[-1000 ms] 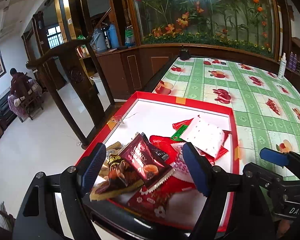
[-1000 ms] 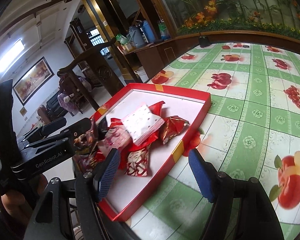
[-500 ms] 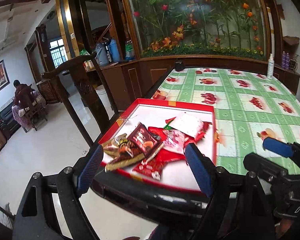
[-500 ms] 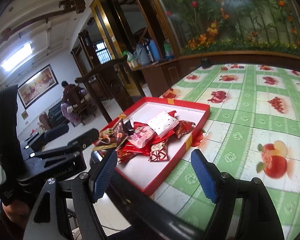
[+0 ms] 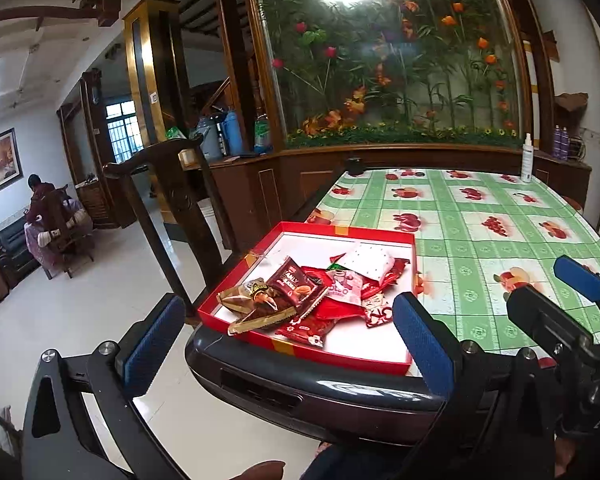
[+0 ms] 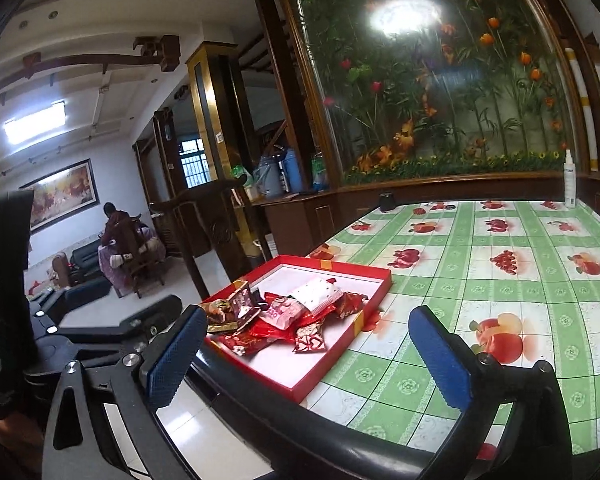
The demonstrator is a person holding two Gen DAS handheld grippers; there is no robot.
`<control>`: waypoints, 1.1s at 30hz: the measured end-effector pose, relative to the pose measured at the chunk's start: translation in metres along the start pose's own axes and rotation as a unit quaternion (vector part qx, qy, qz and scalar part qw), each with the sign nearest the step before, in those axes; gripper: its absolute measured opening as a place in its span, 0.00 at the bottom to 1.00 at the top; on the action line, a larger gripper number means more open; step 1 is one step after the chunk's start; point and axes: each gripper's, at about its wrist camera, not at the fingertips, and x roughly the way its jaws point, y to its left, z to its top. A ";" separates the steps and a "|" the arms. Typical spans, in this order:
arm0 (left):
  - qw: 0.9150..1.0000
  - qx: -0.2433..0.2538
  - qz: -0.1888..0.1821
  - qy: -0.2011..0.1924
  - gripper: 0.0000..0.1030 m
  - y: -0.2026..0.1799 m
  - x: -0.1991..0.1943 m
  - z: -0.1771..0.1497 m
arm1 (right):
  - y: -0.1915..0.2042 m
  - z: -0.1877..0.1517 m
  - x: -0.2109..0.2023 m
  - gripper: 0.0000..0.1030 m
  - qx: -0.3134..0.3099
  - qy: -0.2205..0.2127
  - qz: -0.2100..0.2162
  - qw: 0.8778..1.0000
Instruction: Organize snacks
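Note:
A red tray (image 5: 348, 229) with a white floor sits at the near left corner of the table. Several snack packets (image 5: 320, 292) are heaped in its near half: a white dotted packet (image 5: 370, 260) on top, a brown packet (image 5: 296, 286) and a gold-edged one (image 5: 252, 304) to the left. The same heap of snack packets (image 6: 288, 312) and tray (image 6: 364, 270) appear in the right wrist view. My left gripper (image 5: 288, 346) and my right gripper (image 6: 308, 360) hang before the table's edge, short of the tray. On both, the jaws are opening, with nothing between the pads.
The table (image 5: 500, 232) has a green checked cloth with fruit prints and a dark rounded edge. A white spray bottle (image 5: 527, 158) stands at its far right. A dark wooden chair (image 5: 168, 200) stands left of the tray. A person (image 5: 40, 200) sits far off at the left.
Both grippers have drawn back and up from the tray, so the snacks look smaller and the table's dark edge has come into view. Both pairs of jaws stand wider.

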 end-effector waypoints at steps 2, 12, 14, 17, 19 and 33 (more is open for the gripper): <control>1.000 -0.007 0.001 0.006 1.00 0.002 0.005 0.000 | -0.003 -0.001 0.005 0.99 0.005 0.008 -0.002 1.000; 1.000 -0.015 0.009 0.013 1.00 0.012 0.003 -0.010 | 0.007 -0.010 0.002 0.99 -0.008 0.013 0.004 1.000; 1.000 -0.016 0.011 0.014 1.00 0.013 0.004 -0.011 | 0.013 -0.011 0.001 0.99 -0.025 0.010 0.002 1.000; 1.000 -0.021 0.013 0.014 1.00 0.017 0.004 -0.010 | 0.016 -0.012 0.003 0.99 -0.037 0.010 -0.001 0.999; 1.000 -0.024 0.013 0.014 1.00 0.019 0.004 -0.010 | 0.015 -0.012 0.004 0.99 -0.035 0.012 0.000 0.999; 0.998 -0.039 0.036 0.012 1.00 0.037 0.004 -0.013 | 0.023 -0.015 0.005 0.99 -0.053 0.016 0.010 0.998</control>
